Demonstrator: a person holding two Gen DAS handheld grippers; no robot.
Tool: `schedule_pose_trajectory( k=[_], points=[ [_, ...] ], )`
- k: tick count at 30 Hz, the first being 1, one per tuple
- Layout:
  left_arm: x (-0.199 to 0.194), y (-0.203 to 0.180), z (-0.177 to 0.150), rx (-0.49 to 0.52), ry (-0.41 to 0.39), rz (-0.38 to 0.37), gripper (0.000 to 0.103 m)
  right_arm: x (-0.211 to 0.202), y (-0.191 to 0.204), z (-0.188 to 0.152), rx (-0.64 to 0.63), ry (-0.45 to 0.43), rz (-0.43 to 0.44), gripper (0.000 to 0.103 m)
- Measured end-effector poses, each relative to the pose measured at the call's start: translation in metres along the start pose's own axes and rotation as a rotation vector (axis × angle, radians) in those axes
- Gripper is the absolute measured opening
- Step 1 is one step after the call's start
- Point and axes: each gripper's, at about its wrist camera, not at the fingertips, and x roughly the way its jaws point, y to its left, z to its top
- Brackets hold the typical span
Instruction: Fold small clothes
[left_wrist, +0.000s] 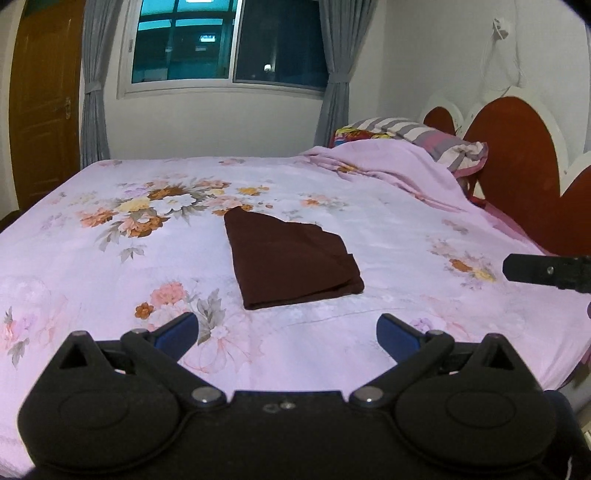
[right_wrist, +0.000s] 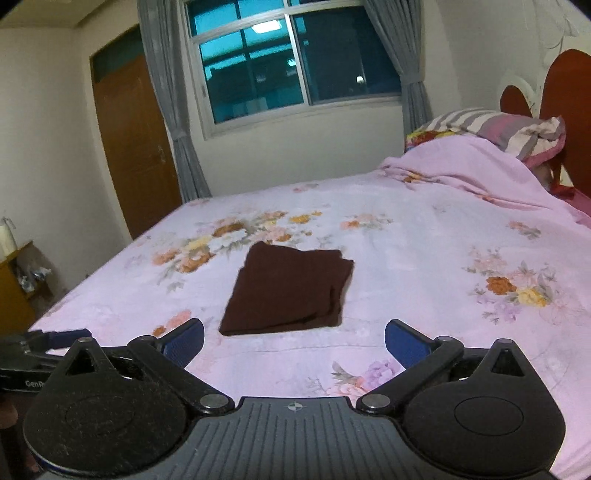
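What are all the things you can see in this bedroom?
folded cloth: one, dark brown, lying in the middle of the bed
bedspread: one, pink with flowers, covering the bed
pillow: one, striped grey, white and pink, at the head end, partly under the bedspread
headboard: one, red-brown with white edging, on the right
window: one, dark outside, on the far wall
curtains: two, grey, tied back at each side of the window
door: one, brown wood, left of the window
left gripper: one, black with blue pads, open, nothing between them, near side of the cloth
right gripper: one, same look, open, holding nothing
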Motion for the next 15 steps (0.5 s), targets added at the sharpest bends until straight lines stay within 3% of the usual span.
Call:
schedule_pose_trajectory(
  k=[15],
  points=[
    [-0.020, 0.001, 0.003, 0.009, -0.060, 0.015, 0.103, -0.027, 0.014, -0.007, -0.048, -0.033, 0.043, 0.103]
  ],
)
